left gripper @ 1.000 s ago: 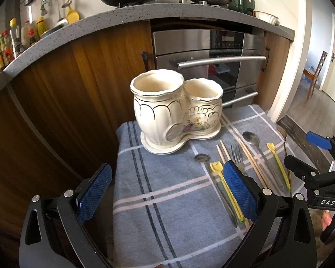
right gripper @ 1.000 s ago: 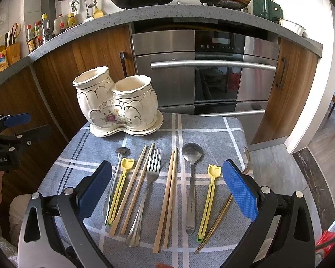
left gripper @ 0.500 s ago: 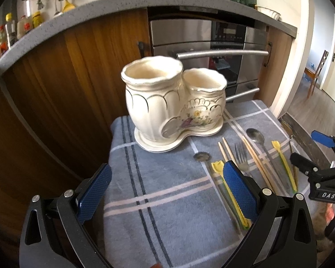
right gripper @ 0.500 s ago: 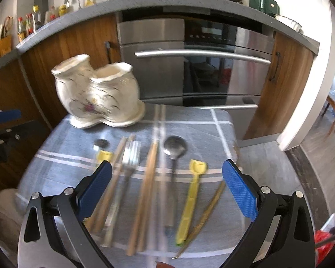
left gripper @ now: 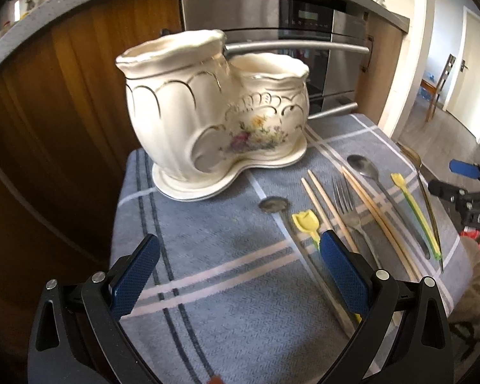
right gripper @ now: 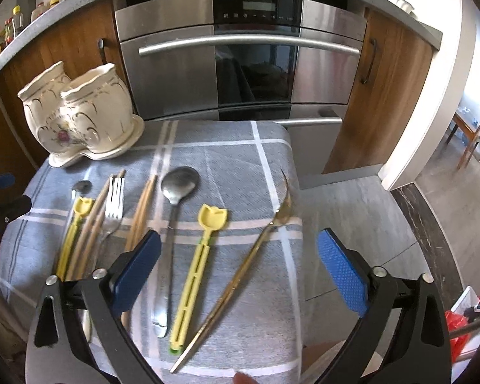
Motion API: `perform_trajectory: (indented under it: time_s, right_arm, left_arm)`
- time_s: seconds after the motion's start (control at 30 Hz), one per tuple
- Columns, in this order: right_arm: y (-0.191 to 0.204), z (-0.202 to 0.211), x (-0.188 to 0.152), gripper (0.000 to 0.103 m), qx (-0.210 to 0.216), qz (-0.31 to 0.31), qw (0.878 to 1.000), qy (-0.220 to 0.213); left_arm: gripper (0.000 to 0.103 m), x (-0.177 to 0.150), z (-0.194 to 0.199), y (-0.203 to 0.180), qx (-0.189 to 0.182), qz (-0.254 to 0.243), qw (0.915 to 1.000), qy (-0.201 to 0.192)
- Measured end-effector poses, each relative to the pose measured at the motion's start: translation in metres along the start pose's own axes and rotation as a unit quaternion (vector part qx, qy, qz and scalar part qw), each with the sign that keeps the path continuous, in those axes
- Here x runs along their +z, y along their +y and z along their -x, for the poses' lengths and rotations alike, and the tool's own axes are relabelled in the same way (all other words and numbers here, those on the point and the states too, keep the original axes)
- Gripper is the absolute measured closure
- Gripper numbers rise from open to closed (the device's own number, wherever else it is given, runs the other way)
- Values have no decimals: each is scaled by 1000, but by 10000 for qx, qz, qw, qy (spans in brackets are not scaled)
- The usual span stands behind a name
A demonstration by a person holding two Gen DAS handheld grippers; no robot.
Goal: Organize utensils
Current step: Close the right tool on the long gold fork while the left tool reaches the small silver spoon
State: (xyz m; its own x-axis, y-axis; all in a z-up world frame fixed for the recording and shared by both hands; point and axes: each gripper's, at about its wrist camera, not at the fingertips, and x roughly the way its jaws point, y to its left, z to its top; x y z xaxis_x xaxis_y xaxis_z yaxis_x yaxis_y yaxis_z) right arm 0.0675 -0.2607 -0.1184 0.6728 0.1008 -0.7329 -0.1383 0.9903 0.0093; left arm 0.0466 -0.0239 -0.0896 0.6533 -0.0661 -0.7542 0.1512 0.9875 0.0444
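Utensils lie in a loose row on a blue-grey checked cloth (right gripper: 246, 156) over a small table, just in front of a cream ceramic double-pot holder (right gripper: 80, 113) standing upright at the cloth's far left corner; nearest the right gripper (right gripper: 238, 268) are a gold fork (right gripper: 236, 284), a yellow tulip-headed plastic pick (right gripper: 196, 264) and a steel spoon (right gripper: 172, 220); all look light, stiff and slippery, best pinched across the mid-handle. That gripper's jaws are closing from wide, the pick and gold fork between them but untouched; the left gripper (left gripper: 238, 276) hangs with jaws apart over bare cloth, holding nothing. Chopsticks (right gripper: 140, 211), a steel fork (right gripper: 113, 208) and a second yellow pick (right gripper: 72, 230) crowd leftward, handles close enough to snag; the holder looks heavy and breakable; an oven (right gripper: 240, 57) stands behind.
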Motion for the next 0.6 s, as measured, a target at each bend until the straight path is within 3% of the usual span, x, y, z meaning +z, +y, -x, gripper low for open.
perform_trajectory:
  time_s: [0.2, 0.43, 0.6]
  right_arm:
    - [-14, -12, 4, 41, -98, -186, 9997, 117]
    - [-29, -34, 21, 56, -266, -498, 9984, 86]
    - [-36, -52, 23, 68, -243, -725, 9966, 314]
  left_arm:
    - [4, -1, -4, -4, -145, -93, 9999, 9]
    - [4, -1, -6, -5, -205, -110, 9997, 36]
    - [4, -2, -6, -3, -239, -93, 9997, 51]
